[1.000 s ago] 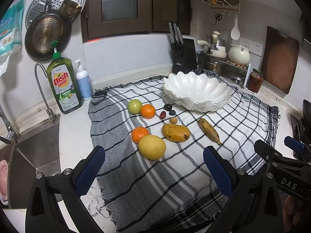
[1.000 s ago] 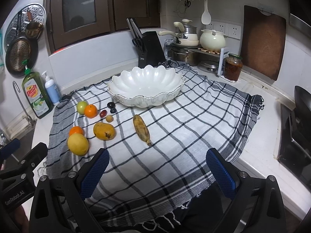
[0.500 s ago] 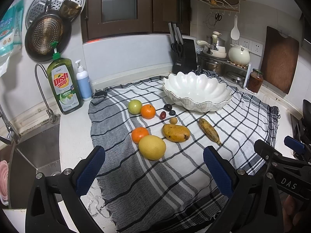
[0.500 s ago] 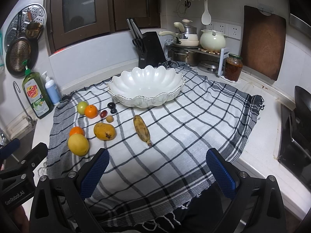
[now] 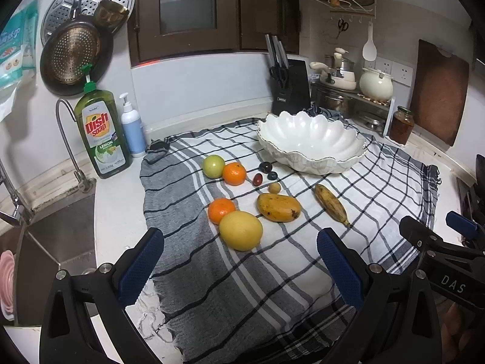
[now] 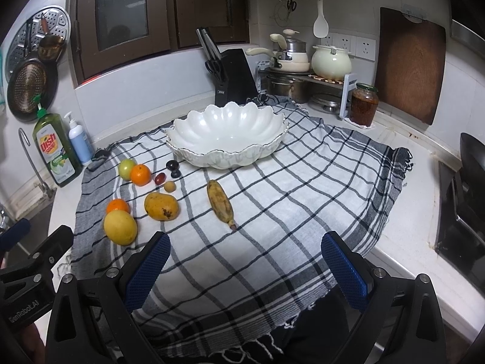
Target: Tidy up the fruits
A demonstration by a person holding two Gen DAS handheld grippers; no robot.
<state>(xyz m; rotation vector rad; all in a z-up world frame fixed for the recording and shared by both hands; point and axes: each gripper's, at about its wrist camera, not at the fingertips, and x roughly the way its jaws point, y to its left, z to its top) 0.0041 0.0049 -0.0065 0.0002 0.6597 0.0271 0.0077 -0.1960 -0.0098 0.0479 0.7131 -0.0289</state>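
Fruits lie on a checked cloth [image 5: 272, 273]: a big yellow citrus [image 5: 241, 230], two oranges [image 5: 221, 210] [image 5: 234, 173], a green apple [image 5: 213, 166], a mango [image 5: 279, 207], a spotted banana [image 5: 331, 205] and several small dark and tan fruits [image 5: 266, 166]. An empty white scalloped bowl [image 5: 310, 142] stands behind them. My left gripper [image 5: 239, 261] is open and empty, near the yellow citrus. My right gripper [image 6: 245, 261] is open and empty, in front of the banana [image 6: 220, 200] and bowl [image 6: 227, 135].
A sink [image 5: 54, 242] and tap lie left of the cloth, with a dish soap bottle [image 5: 101, 133] and pump bottle [image 5: 132, 130]. A knife block [image 5: 289, 88], pots, a jar [image 5: 401, 124] and a cutting board [image 5: 439, 91] stand at the back. A stove [image 6: 463, 212] is at right.
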